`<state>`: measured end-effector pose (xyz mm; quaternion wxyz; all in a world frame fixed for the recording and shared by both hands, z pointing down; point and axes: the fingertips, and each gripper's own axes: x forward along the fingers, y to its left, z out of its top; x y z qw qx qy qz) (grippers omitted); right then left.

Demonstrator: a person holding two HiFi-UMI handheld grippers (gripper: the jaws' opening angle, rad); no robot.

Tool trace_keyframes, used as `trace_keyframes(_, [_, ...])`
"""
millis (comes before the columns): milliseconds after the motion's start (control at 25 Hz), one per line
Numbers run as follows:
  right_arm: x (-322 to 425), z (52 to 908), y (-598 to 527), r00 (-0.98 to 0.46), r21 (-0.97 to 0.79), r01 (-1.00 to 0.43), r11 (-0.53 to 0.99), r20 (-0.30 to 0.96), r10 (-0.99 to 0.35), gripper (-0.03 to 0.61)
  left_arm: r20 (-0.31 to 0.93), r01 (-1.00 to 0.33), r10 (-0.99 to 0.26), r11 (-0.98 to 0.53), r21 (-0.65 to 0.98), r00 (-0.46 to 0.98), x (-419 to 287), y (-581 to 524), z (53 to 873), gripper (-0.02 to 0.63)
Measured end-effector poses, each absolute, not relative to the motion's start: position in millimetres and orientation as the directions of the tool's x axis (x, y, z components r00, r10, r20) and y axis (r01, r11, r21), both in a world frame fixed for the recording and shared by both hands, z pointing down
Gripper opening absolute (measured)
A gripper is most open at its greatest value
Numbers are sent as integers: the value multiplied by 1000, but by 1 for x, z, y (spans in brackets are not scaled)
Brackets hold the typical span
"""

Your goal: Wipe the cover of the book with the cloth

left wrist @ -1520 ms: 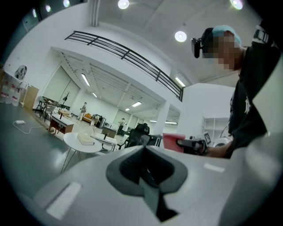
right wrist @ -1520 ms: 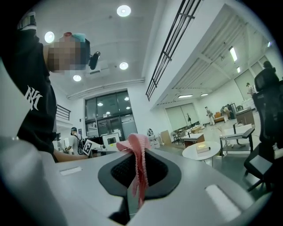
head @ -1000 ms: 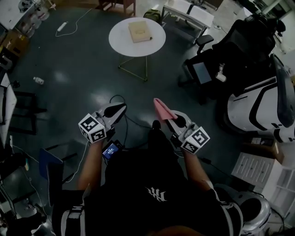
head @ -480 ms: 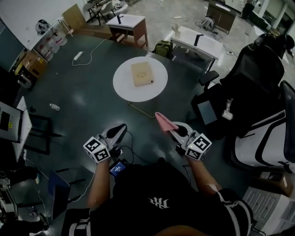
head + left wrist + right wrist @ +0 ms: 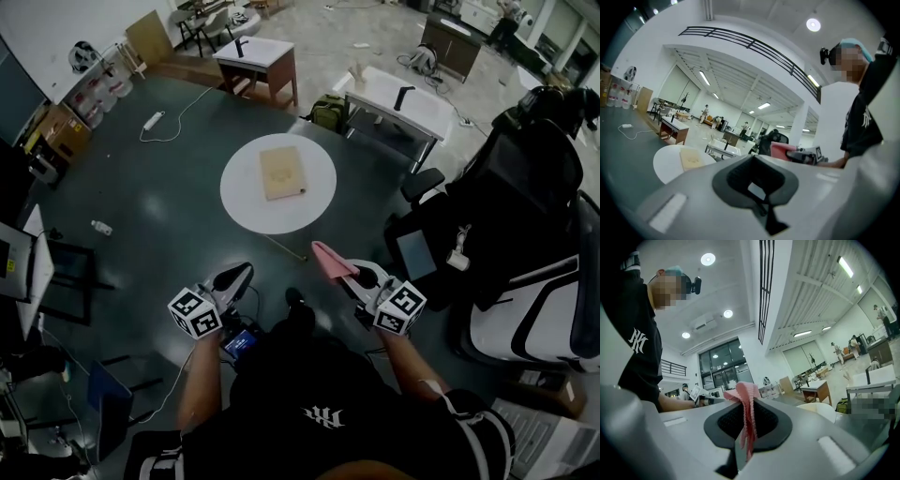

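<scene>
Nearest, at the person's chest, the left gripper has its jaws closed together with nothing between them; its own view shows only the dark pads meeting. Just across from it, the right gripper is clamped on the pink cloth, a folded strip pinched between the pads with its free end standing out past the tips. Both grippers point forward and roughly level, side by side, with the person's body behind them.

Beyond the tips comes a stretch of dark floor, so neither gripper is over the work yet. Ahead stands the round white table, and the book lies flat near its middle, cover up, well apart from both grippers.

From the tongs the book lies straight ahead and lower, almost on the line midway between the two grippers. Its long axis runs away from the person, with the far end leaning a little to the left in the head view. The cloth's tip looks slightly nearer the book's near edge than the left tips, so the right hand is likely the one to reach forward and down, with strokes running along that axis.
</scene>
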<state>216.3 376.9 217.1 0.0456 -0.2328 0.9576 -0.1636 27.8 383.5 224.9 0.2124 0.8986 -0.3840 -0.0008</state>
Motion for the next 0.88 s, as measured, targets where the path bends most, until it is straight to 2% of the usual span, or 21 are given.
trace_keyframes(320, [190,207,268,-880,-289,-465,837,44,-474,14,162,-712,-716,-588,383,679,-8,271,248,5])
trace_keyframes(600, [144,209,160,-875,-285,-482,829,119,-468,14,244,-760,-734,-535,368,634,-58,172,278,21])
trace_keyframes(880, [107,213,73,-881,-249,-472,846,129,-454,14,312,-750,-694,-513,417,649,-78,92,322,52])
